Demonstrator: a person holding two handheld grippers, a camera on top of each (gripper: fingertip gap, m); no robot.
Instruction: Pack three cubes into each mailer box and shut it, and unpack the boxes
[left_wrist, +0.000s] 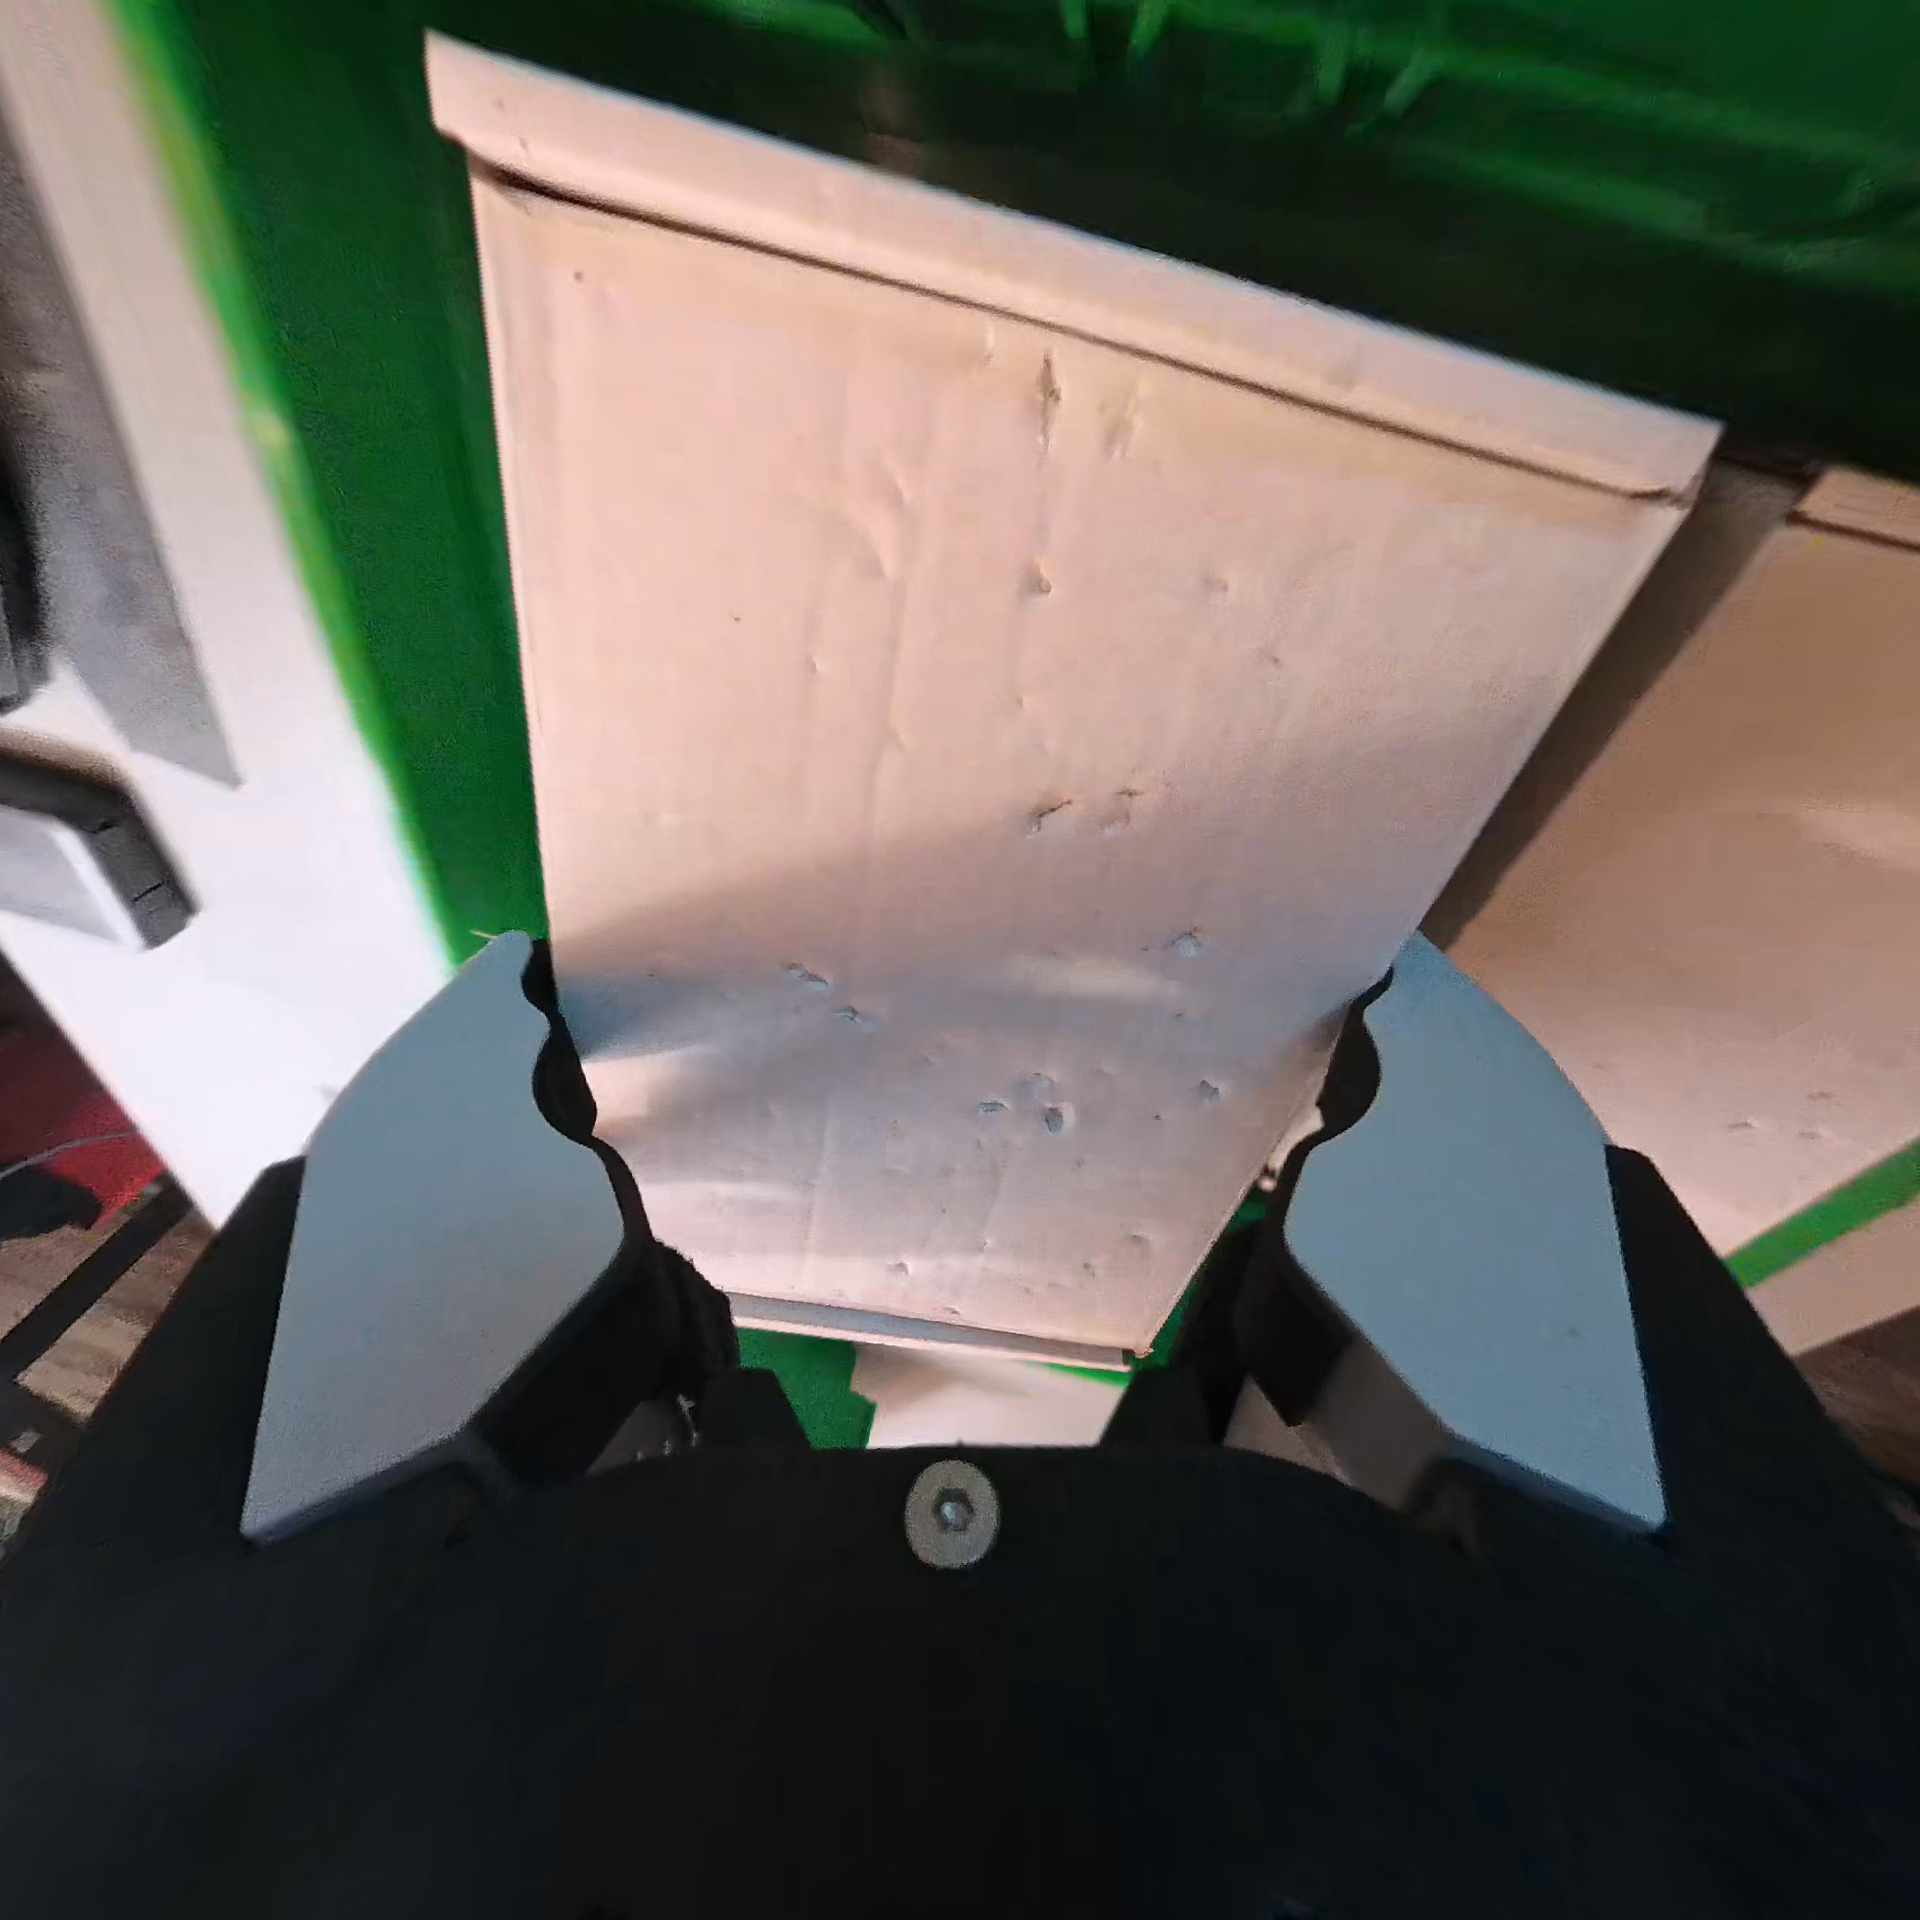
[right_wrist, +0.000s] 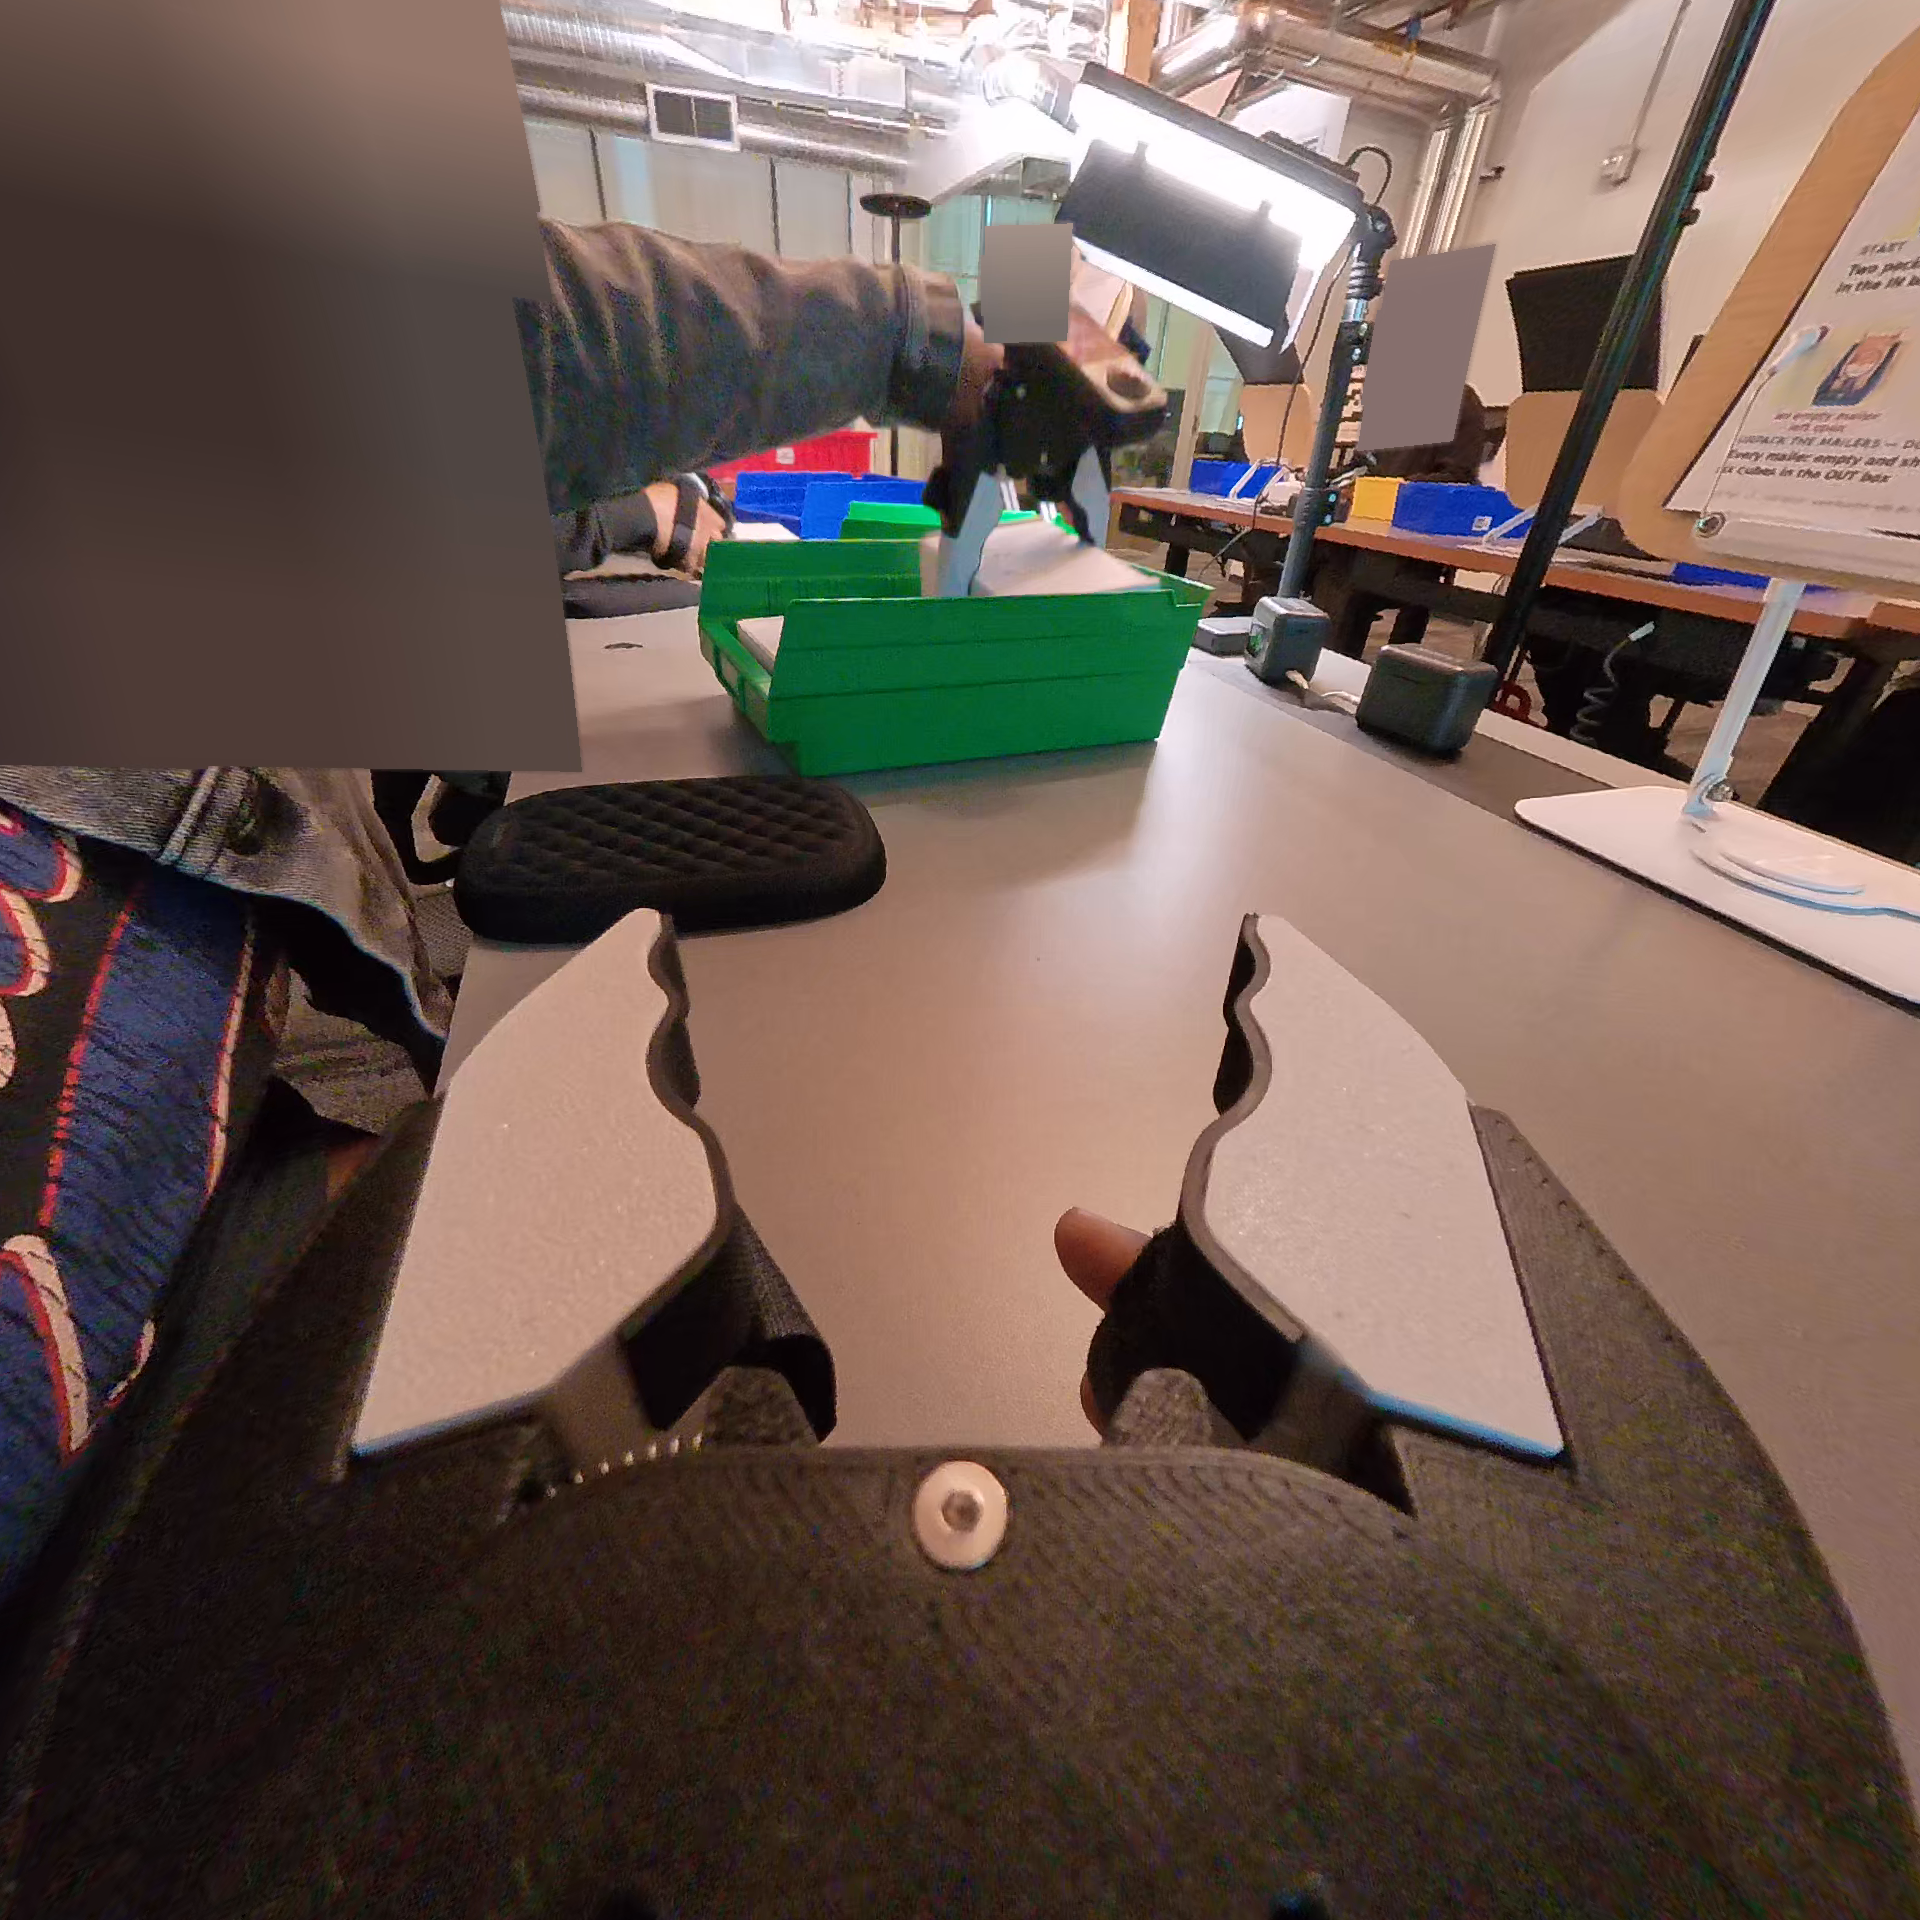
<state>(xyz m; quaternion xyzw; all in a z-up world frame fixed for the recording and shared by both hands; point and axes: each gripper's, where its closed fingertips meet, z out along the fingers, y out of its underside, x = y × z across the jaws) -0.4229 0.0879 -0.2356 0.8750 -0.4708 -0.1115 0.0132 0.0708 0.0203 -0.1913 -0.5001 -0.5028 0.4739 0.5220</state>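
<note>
My left gripper (left_wrist: 956, 977) is shut on a white mailer box (left_wrist: 987, 623), with a finger pressed on each long side. The box is closed and dented, and it is held inside a green bin (left_wrist: 343, 520). A second white mailer box (left_wrist: 1714, 831) lies to its right. The right wrist view shows the left gripper (right_wrist: 1023, 530) over the green bin (right_wrist: 935, 686), with the held box (right_wrist: 1049, 571) tilted above the rim and another box (right_wrist: 764, 634) lying low inside. My right gripper (right_wrist: 956, 956) is open and empty just above the grey table (right_wrist: 1039, 831). No cubes are in view.
A black padded rest (right_wrist: 675, 852) lies on the table between me and the bin. A sign stand with a white base (right_wrist: 1714, 831) is at the right. Two small grey devices (right_wrist: 1423, 696) and a studio lamp (right_wrist: 1195, 229) stand behind the bin. A person's sleeve (right_wrist: 727, 343) reaches over it.
</note>
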